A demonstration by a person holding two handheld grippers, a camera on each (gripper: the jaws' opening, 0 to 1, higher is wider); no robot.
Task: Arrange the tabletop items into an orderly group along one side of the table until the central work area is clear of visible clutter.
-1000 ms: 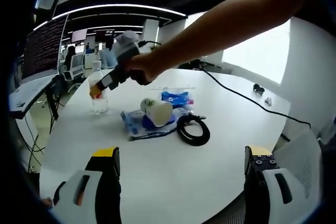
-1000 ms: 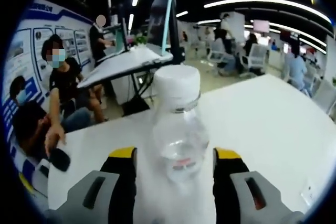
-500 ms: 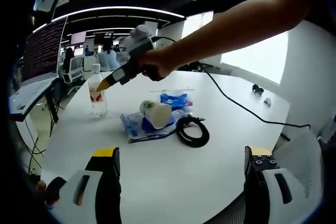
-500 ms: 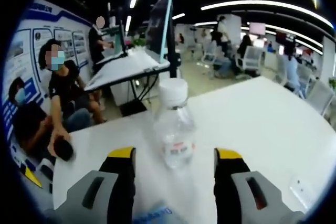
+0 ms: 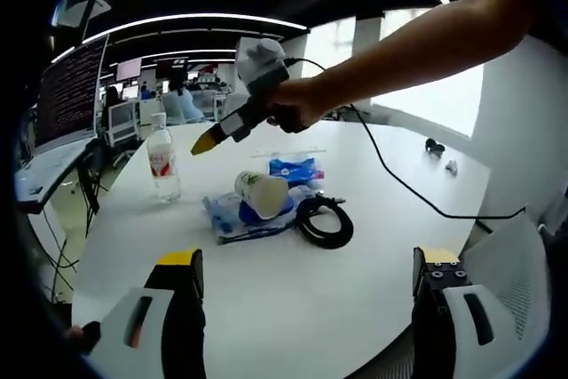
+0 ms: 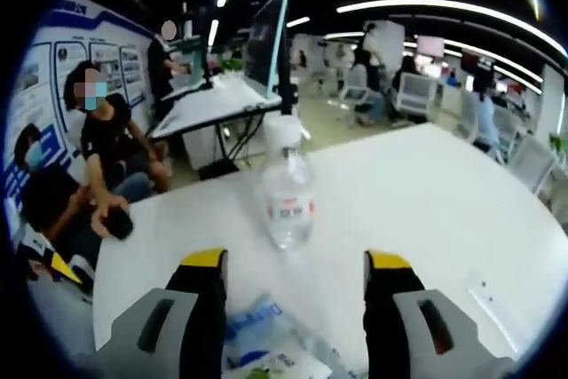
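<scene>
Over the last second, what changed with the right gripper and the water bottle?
The right gripper let go of the water bottle and drew back from it, open; the bottle stands upright alone on the table. The left gripper stayed open and idle. The paper cup, black cable coil and blue packets did not move.

Right gripper [image 6: 294, 286] released clear plastic water bottle with white cap [image 6: 286, 185], backed off; jaws now apart, empty. Bottle left upright on white worktop [image 6: 426, 193], well ahead of gripper.
</scene>
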